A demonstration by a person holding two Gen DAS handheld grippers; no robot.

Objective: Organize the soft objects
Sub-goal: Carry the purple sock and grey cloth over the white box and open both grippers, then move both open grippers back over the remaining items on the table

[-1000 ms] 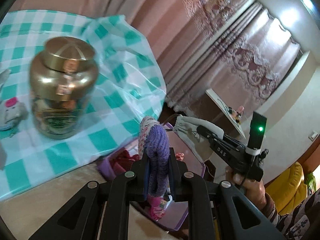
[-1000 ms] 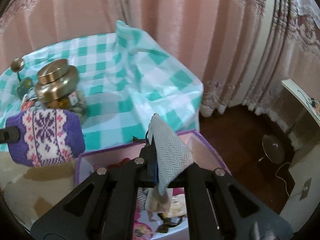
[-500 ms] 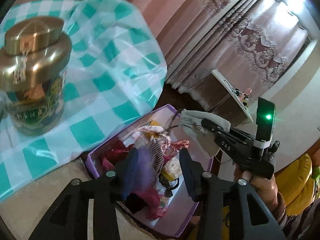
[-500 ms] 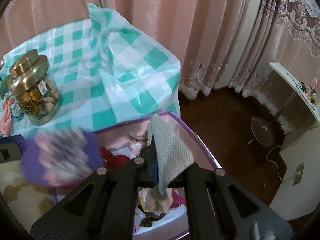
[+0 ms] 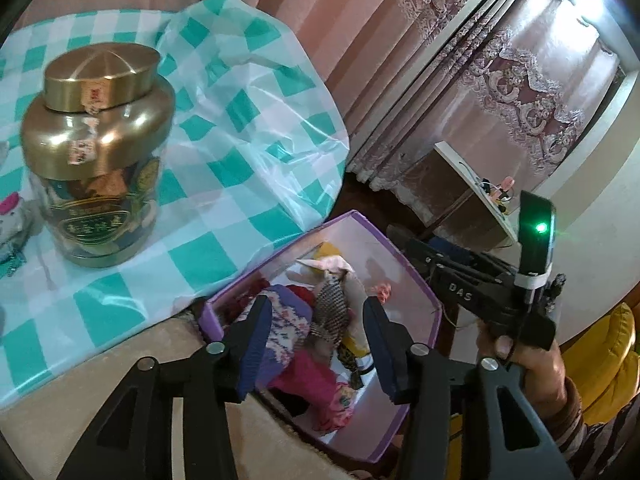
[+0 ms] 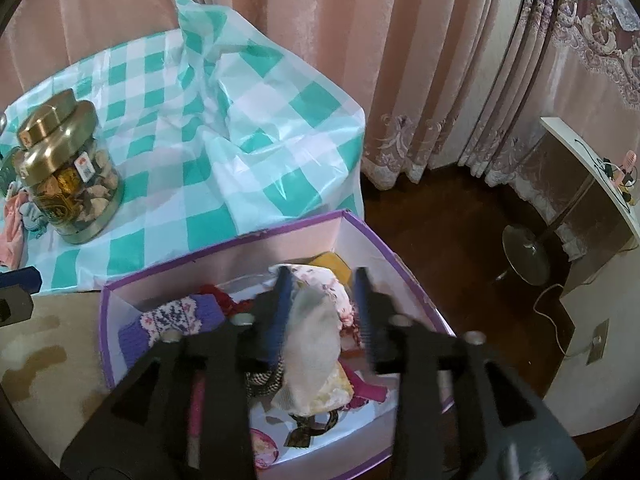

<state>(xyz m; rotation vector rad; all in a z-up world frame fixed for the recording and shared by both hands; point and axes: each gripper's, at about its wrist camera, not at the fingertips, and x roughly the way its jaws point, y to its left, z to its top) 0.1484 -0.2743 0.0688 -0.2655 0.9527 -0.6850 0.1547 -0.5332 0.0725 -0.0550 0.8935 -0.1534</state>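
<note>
Both of your grippers hang over the purple box (image 6: 224,248), and the soft things lie inside it, below the fingers. The purple knitted piece (image 5: 286,320) sits at the box's near-left corner, just under your left gripper (image 5: 316,344); in the right wrist view the same piece (image 6: 176,320) lies to the left of your right gripper (image 6: 320,312). A pale cloth (image 6: 312,340) lies between the right fingers, blurred, so you probably are not touching it, though the view does not settle that. Around it are a houndstooth piece (image 5: 334,308), pink clothes (image 5: 316,384) and a yellow item (image 6: 332,262).

Beside the box, the surface carries a teal checked cloth (image 5: 248,128) whose edge drapes toward the box wall, and a gold-lidded jar (image 5: 96,152) stands on it well apart from the box. A small stuffed toy (image 5: 14,220) lies left of the jar.

Your left fingers are spread wide and hold nothing. Your right fingers are also parted, with a clear gap on either side of the pale cloth.
</note>
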